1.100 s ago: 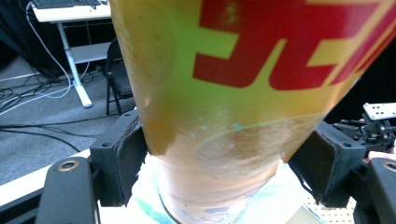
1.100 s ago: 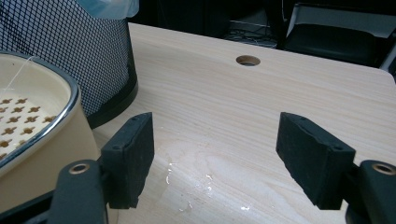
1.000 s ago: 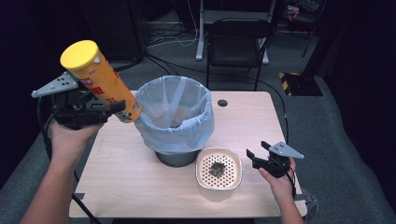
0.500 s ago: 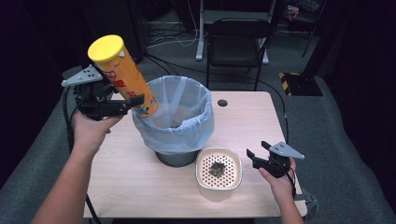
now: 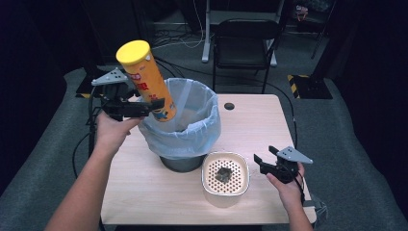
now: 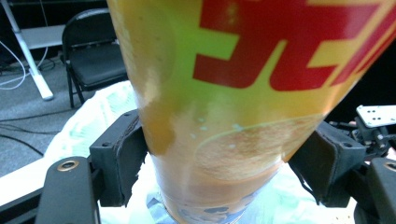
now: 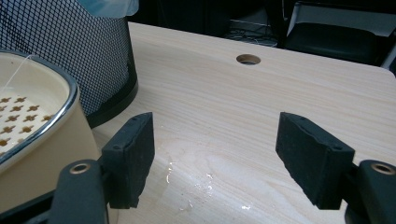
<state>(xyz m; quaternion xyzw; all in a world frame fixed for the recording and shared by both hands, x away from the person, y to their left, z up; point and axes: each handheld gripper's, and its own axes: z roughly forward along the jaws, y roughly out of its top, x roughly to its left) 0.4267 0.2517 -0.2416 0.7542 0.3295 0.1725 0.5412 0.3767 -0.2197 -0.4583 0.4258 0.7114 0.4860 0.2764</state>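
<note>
The left gripper (image 5: 144, 107) clamps the tilted yellow can (image 5: 146, 78) over the bin (image 5: 185, 120) to drop it; the right gripper's (image 5: 263, 162) jaws stand apart above the counter (image 5: 260, 125).

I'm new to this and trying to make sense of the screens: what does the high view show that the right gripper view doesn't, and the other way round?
High view alone: the left hand-held gripper clamping a tilted yellow chip canister over the lined bin's bag, plus something dark in the cream strainer basket.
Right gripper view alone: wet spots on the table between open jaws, and the bin's black mesh wall.
Both: wooden table, its cable hole, the basket.
</note>
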